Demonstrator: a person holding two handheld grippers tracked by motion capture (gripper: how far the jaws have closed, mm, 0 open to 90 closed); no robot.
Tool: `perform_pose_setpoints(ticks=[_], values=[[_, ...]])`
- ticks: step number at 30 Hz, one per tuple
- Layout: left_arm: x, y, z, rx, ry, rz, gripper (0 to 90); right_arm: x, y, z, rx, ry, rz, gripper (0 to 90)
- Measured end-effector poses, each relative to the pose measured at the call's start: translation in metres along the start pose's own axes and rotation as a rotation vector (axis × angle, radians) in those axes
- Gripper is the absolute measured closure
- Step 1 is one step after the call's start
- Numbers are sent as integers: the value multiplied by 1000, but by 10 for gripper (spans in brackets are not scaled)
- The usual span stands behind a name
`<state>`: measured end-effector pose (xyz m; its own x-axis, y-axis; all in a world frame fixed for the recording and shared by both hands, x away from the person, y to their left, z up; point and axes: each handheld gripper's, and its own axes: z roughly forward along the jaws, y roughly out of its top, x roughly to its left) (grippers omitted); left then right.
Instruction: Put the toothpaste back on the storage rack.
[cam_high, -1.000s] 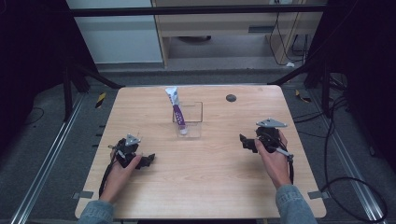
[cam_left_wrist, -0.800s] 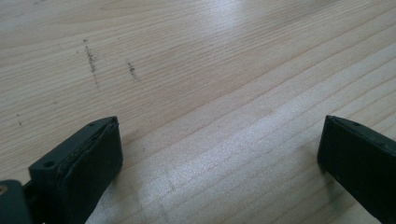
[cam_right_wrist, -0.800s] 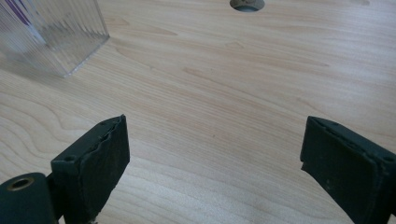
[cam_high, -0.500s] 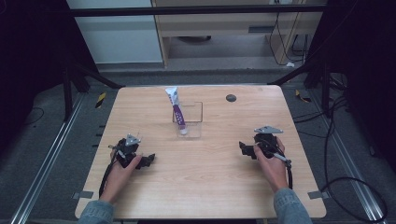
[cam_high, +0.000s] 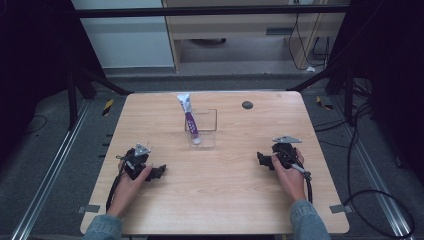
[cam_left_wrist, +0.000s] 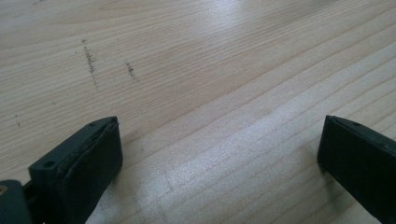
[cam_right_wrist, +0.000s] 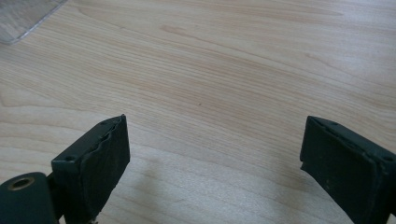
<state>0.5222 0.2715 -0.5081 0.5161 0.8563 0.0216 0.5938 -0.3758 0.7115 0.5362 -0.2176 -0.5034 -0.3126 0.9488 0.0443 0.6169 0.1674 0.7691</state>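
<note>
Two claws are resting low on the tabletop (cam_high: 215, 175), both spread wide and gripping nothing: the left claw (cam_high: 157, 172) near the front left, the right claw (cam_high: 261, 159) toward the right side. One toothpaste tube (cam_high: 188, 116) is already standing tilted inside one clear container (cam_high: 209, 131) at the middle rear, well apart from both claws. Judging by this, the placing looks done, with little left but pulling away. One small dark disc (cam_high: 247, 104) is lying near the far edge.
</note>
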Motion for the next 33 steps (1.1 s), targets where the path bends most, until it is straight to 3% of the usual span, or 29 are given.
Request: perform_pose_setpoints(ticks=[19, 24, 28, 33], values=[[-1, 0, 0, 1, -1, 2, 0, -20, -5, 4, 19, -49, 56, 88], [-1, 1, 0, 1, -1, 2, 0, -19, -4, 4, 30, -55, 50, 80], [-1, 1, 0, 3, -1, 1, 0, -16, -4, 7, 50, -78, 0, 62], [-2, 1, 0, 3, -1, 2, 0, -15, -4, 7, 50, -73, 1, 59]])
